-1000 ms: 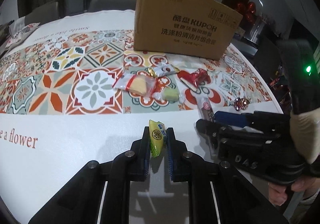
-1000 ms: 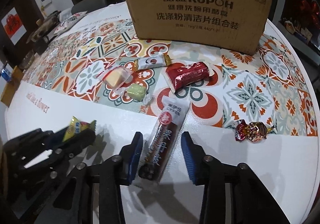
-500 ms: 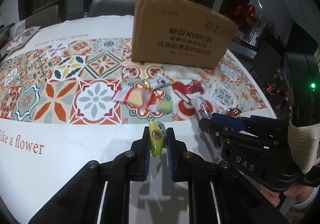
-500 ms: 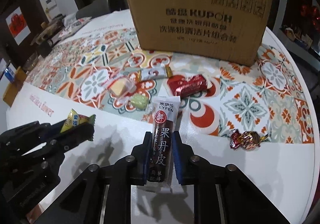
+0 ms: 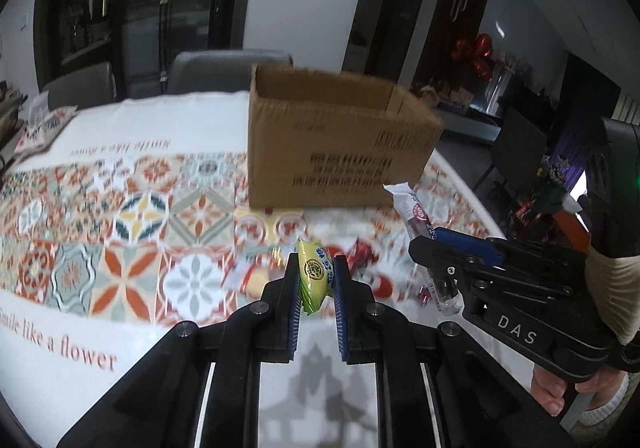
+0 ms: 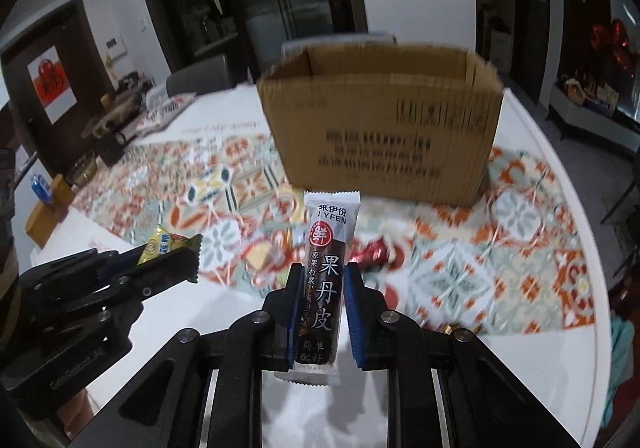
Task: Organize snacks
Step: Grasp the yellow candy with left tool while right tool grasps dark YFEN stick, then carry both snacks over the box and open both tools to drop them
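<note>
My left gripper (image 5: 316, 268) is shut on a small yellow-green candy packet (image 5: 315, 277), held above the table. My right gripper (image 6: 322, 280) is shut on a long dark fruit-leather bar (image 6: 326, 276) with a white top, standing upright between the pads. Each gripper shows in the other's view: the right gripper (image 5: 430, 248) with the fruit-leather bar (image 5: 414, 214) at the right, the left gripper (image 6: 176, 262) with the candy packet (image 6: 162, 246) at the left. An open brown cardboard box (image 5: 340, 152) (image 6: 384, 128) stands on the table beyond both grippers.
Several wrapped snacks lie on the patterned tablecloth (image 5: 120, 232) below the grippers, among them a red one (image 6: 370, 252) and a yellow one (image 6: 260, 258). Grey chairs (image 5: 228, 70) stand behind the table. A hand (image 5: 568, 396) holds the right gripper's handle.
The right gripper has closed on the fruit-leather bar and lifted it off the table. Both grippers have risen with their snacks, and the box's open top has come into view.
</note>
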The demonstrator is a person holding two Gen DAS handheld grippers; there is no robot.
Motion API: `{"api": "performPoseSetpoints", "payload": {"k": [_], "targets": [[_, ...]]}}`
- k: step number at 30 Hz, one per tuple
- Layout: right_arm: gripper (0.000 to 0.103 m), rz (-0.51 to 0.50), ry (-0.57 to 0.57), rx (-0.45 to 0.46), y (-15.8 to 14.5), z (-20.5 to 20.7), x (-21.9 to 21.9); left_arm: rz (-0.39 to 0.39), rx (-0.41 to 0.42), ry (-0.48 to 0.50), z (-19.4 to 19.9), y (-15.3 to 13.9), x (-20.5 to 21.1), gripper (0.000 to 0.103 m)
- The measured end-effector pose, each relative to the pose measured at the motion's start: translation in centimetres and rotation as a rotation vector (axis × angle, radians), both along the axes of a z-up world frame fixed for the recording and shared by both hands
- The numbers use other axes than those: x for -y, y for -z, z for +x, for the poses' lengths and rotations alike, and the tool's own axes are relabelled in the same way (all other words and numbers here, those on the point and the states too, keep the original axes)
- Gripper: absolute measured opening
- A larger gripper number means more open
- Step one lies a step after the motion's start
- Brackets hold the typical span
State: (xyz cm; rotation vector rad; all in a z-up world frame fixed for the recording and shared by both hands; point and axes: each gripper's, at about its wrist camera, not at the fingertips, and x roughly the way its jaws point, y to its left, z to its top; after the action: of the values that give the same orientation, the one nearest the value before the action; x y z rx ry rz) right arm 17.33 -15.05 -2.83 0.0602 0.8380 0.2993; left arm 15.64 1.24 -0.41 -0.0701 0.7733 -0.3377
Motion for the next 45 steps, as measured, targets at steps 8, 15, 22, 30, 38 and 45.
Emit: {"api": "performPoseSetpoints", "payload": {"k": [8, 15, 22, 30, 38, 45], "targets": [[0.021, 0.014, 0.024, 0.116, -5.0, 2.0, 1.1, 0.011, 0.108, 0.002, 2.6, -4.6, 0.8, 0.016], [0.021, 0.018, 0.031, 0.182, -8.3, 4.4, 1.6, 0.02, 0.148, 0.008, 5.4, -7.5, 1.3, 0.016], [0.021, 0.011, 0.038, 0.187, -9.9, 7.4, 2.2, 0.049, 0.166, 0.016, 8.9, -9.3, 1.9, 0.016], [0.021, -0.015, 0.043, 0.167, -10.7, 11.1, 2.9, 0.05, 0.116, 0.039, 13.2, -9.4, 2.8, 0.016], [0.021, -0.028, 0.068, 0.12, -10.1, 14.8, 3.7, 0.062, 0.058, 0.049, 17.3, -8.5, 4.4, 0.016], [0.021, -0.081, 0.081, 0.094, -8.9, 16.9, 3.9, 0.132, 0.018, 0.049, 20.2, -7.6, 6.1, 0.018]]}}
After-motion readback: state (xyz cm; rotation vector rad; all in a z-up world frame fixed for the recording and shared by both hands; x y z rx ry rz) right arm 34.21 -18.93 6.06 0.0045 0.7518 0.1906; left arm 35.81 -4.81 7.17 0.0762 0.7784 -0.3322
